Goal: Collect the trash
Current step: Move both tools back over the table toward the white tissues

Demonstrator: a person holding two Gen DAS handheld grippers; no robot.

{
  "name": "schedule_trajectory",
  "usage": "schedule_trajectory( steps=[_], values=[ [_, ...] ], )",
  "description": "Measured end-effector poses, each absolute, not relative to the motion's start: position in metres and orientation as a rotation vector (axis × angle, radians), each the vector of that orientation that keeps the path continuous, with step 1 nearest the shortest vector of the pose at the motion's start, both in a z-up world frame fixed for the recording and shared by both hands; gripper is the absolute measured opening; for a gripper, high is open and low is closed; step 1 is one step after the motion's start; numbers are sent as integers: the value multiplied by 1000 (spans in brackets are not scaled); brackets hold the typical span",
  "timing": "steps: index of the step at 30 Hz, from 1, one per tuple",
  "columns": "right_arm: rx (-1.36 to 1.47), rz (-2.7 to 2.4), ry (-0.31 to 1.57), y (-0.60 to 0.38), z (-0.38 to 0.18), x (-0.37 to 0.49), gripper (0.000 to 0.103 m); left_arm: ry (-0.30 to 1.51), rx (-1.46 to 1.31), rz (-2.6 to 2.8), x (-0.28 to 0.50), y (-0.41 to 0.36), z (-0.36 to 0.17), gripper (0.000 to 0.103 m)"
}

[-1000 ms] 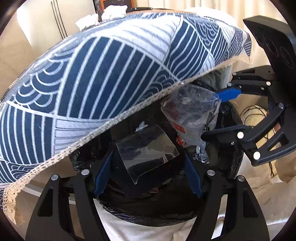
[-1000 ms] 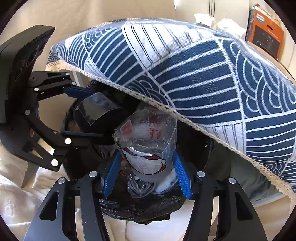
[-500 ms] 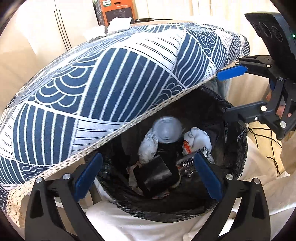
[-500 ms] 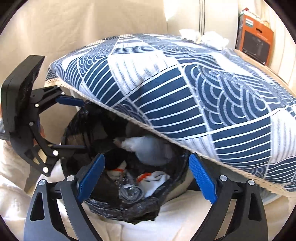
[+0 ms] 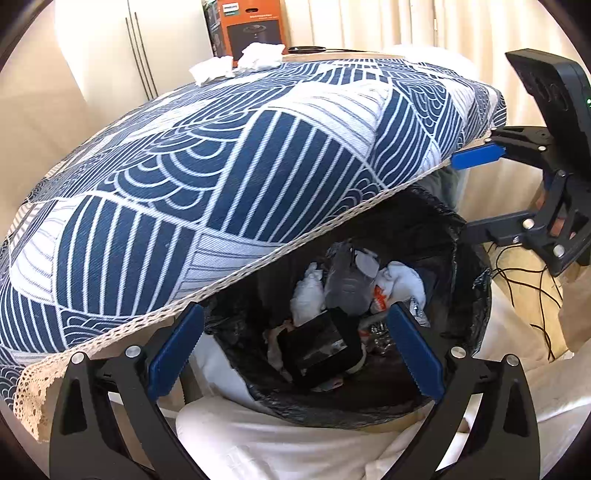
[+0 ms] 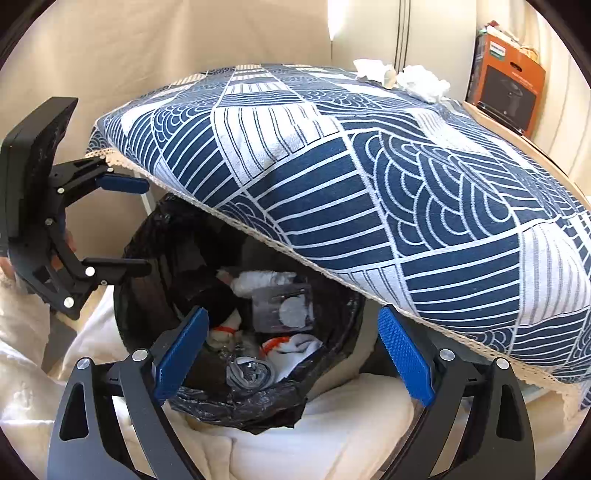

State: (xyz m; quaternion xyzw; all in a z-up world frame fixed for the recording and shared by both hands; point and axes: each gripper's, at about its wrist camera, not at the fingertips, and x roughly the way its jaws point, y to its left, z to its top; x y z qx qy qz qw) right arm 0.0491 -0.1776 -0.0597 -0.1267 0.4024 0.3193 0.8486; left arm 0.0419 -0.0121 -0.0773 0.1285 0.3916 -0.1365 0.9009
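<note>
A bin with a black liner stands half under the table's edge. Inside lie a clear plastic cup, a dark square wrapper and white tissues. My left gripper hangs open above the bin's near rim with nothing between its blue pads. My right gripper is open and empty too, above the cup in the bin. Each shows in the other's view, the right gripper and the left gripper. Two crumpled tissues lie on the table's far side.
A blue and white patterned cloth covers the table and overhangs the bin. An orange box stands behind it. Black cables trail at the right. White fabric lies around the bin's base.
Both grippers opened wide: the left let go of the clear wrapper, the right let go of the clear cup. Both pieces dropped into the bin. The grippers drew back and rose a little.
</note>
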Motion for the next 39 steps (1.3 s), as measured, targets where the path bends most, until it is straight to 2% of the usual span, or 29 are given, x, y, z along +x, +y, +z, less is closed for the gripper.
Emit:
schedule_trajectory(
  steps=[11,22,39],
  values=[
    [-318,652,776,-187,-26,33,89,785,198,-239,30,15,-62,97],
    [-247,599,702,-202,6,38,90,713,158,-226,15,47,-33,97],
    [-218,558,662,-188,47,100,91,656,162,-213,65,62,7,97]
  ],
)
